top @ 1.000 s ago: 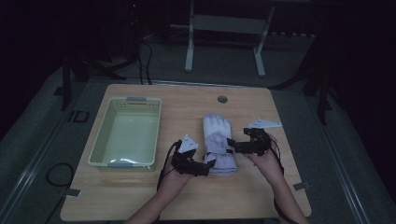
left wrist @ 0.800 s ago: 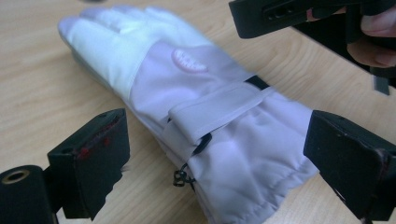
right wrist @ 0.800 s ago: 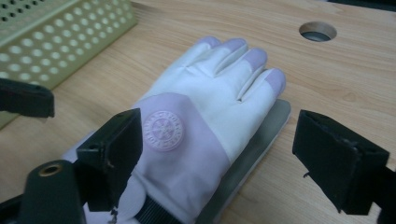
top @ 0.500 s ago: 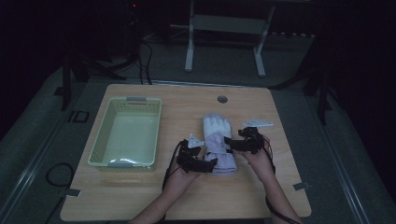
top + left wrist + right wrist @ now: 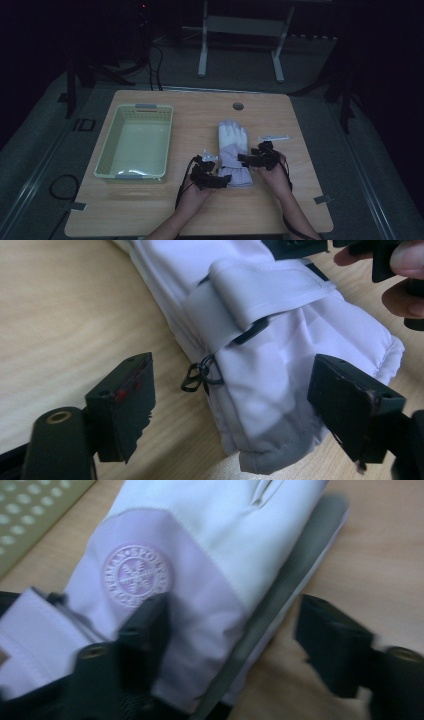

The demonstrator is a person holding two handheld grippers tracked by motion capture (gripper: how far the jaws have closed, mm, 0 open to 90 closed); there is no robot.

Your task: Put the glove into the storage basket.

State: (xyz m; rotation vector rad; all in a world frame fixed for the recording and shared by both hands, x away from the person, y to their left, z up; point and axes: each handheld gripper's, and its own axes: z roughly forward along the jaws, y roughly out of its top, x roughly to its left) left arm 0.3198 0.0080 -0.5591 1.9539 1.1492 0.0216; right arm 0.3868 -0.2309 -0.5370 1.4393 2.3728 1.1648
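Both claws are found lower and closer to the white glove (image 5: 234, 150) than in the earlier frames, and their jaws have just been closing. At the glove's cuff end, near the front of the desk (image 5: 150, 210), the left claw (image 5: 224, 180) is set, its jaws apart with the cuff corner lying between them; in the left gripper view no pad is seen pressed on the fabric, and a small black clip (image 5: 200, 376) at the glove's edge lies between the jaws too. From the other side, the right claw (image 5: 245, 159) is brought over the glove's wrist part. In the right gripper view its jaws stand apart across the glove's edge, one over the lilac patch with the round emblem (image 5: 136, 576) and one over bare wood; whether the pads touch the cloth cannot be told through the blur.

The glove is laid flat, fingers pointing away from the person, right of the desk's middle. A pale green basket (image 5: 107, 160) is placed well apart to its left. A small clear wrapper (image 5: 209, 156) is seen just beside the left claw, between basket and glove, and a thin white strip (image 5: 274, 137) is found near the right claw, beyond it. A round cable hole (image 5: 238, 106) is set in the desk's far edge. The glove's cuff is partly covered by both claws in the high view.
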